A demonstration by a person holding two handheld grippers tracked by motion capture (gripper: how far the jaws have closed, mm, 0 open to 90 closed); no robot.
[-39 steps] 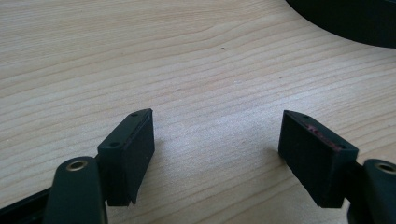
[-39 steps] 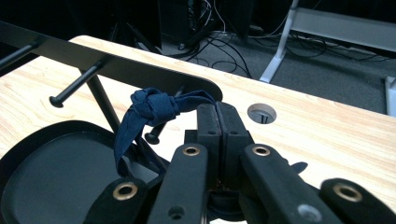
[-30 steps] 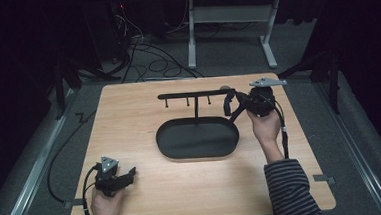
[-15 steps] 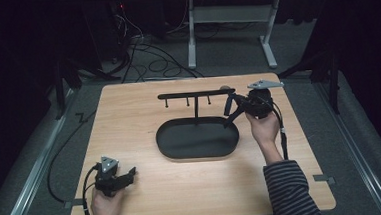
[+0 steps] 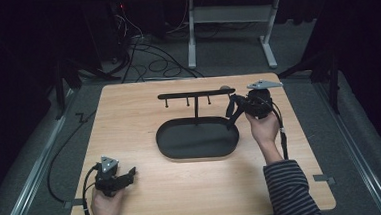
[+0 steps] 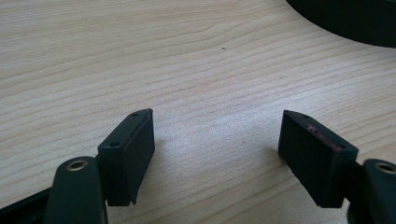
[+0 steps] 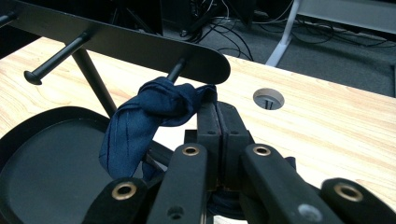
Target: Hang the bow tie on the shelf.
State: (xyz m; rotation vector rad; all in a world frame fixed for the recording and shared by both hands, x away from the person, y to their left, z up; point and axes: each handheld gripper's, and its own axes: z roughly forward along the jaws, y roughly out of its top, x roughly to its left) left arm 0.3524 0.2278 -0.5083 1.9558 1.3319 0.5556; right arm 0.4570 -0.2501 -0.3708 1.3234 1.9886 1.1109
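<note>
- Cloth [image 7: 140,126], dark blue and bunched, is pinched in the right gripper [image 7: 217,114], whose jaws press together on it just below the rack [image 5: 196,93] bar's right end.
- Nearest peg [image 7: 175,72] juts just above the cloth (so hooking it looks like a short lift).
- Left gripper [image 6: 217,140] rests well apart on the table [image 5: 133,191], jaws spread, holding nothing.

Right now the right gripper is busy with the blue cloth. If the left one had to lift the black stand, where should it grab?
Grip the upright post between the oval tray base and the top bar, coming from the near, left side. It is the one slim, bare part; the base is too wide. The left gripper is open on bare table, while the right gripper pinches the cloth.
</note>
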